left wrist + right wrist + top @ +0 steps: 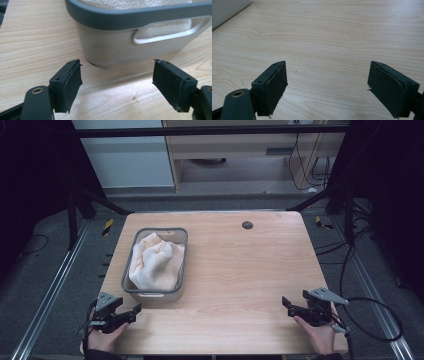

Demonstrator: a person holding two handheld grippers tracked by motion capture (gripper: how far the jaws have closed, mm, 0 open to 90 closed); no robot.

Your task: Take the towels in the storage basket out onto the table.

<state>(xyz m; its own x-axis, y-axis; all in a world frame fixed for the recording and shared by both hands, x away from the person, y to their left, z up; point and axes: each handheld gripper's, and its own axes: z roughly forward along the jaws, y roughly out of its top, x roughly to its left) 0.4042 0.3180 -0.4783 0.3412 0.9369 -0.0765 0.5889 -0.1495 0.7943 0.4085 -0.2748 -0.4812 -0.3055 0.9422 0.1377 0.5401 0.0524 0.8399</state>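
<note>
— What do we have on the surface (240, 270)?

— We see a grey basket (155, 294) on the left half of the light wood, with a cream towel (156, 261) bunched up inside it. A small dark round disc (247, 225) sits near the far edge, well apart from the basket.

— And our left tongs (132, 312)?

— We hold them at the near left corner, spread wide and pinching nothing. In the left gripper view they point at the basket's near end wall, close to it but not touching, and we can see the towel through the handle slot (170, 32).

— Our right tongs (289, 304)?

— At the near right corner, pointing towards the middle. The right gripper view shows the jaws wide apart over bare wood, empty, with a corner of the basket at the upper left.

— The hands?

— One hand (107, 336) grips each tool from the near edge; the other hand (317, 336) is on the right.
</note>
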